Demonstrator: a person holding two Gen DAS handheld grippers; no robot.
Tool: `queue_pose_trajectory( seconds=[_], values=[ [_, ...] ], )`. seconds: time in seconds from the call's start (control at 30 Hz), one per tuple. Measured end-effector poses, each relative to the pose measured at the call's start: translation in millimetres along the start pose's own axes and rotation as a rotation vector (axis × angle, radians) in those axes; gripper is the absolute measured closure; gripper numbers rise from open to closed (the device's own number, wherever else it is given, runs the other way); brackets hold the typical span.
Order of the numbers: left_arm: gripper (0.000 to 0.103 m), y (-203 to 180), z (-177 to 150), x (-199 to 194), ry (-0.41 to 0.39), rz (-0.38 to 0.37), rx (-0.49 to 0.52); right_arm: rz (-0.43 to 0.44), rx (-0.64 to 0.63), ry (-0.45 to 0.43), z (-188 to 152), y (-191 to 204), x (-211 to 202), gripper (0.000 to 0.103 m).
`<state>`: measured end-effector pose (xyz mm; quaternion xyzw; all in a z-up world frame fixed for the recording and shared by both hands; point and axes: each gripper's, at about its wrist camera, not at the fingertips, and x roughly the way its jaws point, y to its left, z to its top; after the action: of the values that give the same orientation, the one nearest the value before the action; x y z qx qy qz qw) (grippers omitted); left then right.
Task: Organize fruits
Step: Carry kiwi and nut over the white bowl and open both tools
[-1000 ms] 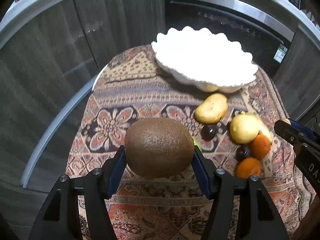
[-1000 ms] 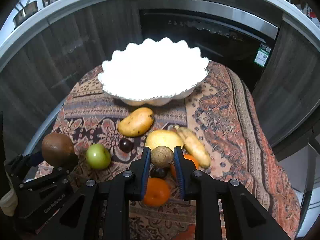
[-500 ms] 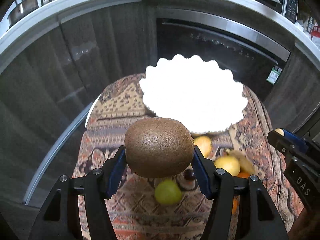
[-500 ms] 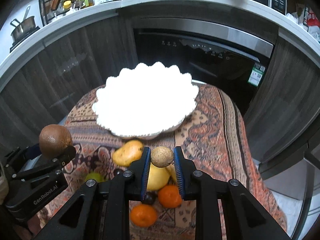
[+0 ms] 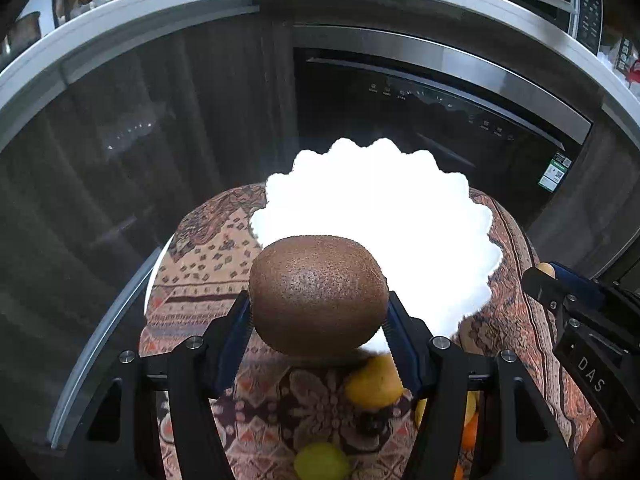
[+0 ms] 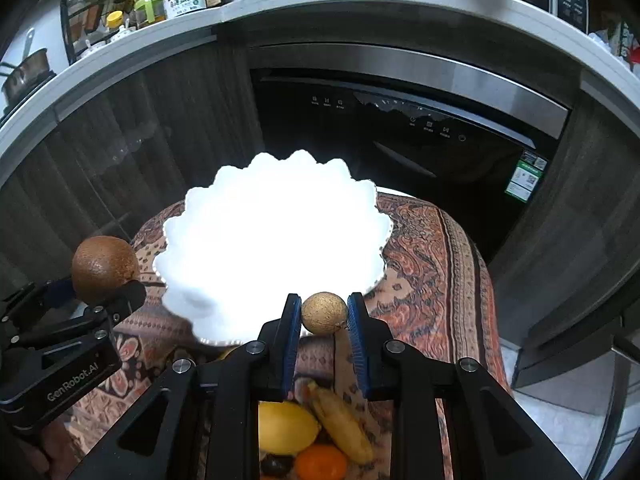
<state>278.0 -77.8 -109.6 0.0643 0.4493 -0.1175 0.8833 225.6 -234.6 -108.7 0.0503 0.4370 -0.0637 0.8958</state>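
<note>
Kiwi sits clamped between the pads of the left gripper, its long axis running crosswise from one jaw to the other, well clear of the patterned tablecloth below. Ahead of that gripper, and lower, lies the white scalloped bowl; the fruit's far side already overlaps the bowl's near rim in the left wrist view, so the bowl lies straight forward along the fingers. That forward-and-down line is, I judge, what the coming move turns on.

The right gripper is pinched tight on a small round tan fruit, perhaps a longan, held at its fingertips just before the bowl's near edge. From the right wrist view the left gripper stands off to that gripper's left, beside the bowl's left rim, with the kiwi on top. Both hands look about equally near the bowl; I cannot tell which is nearer.

Beneath and behind the fingertips, on the cloth, wait a lemon, a banana, an orange and a green fruit.
</note>
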Motion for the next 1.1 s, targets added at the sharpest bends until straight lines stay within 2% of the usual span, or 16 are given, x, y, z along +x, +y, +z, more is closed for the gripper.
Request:
queue_pose_trajectory(
  seconds=[0.47,0.9,1.0,1.03,1.1],
  values=[
    [0.040,1.3,8.7,55.3,0.085,-0.003,-0.010,0.033,-0.014,0.069,9.2,-1.2,55.3,0.078],
    [0.040,-2.6,4.2,85.1,0.172,0.001,0.010,0.046,0.003,0.117,8.0,-6.3,83.7,0.076],
    [0.037,-1.1,1.2,87.8,0.181,-0.001,-0.001,0.032,-0.008,0.105,8.0,-5.1,82.5,0.060],
    [0.029,-1.0,1.2,86.0,0.171,0.004,-0.002,0.028,-0.008,0.099,7.4,-5.1,81.4,0.050],
    [0.013,-0.5,2.1,80.6,0.143,0.024,-0.005,0.019,-0.004,0.086,6.3,-6.2,78.4,0.041]
  ],
)
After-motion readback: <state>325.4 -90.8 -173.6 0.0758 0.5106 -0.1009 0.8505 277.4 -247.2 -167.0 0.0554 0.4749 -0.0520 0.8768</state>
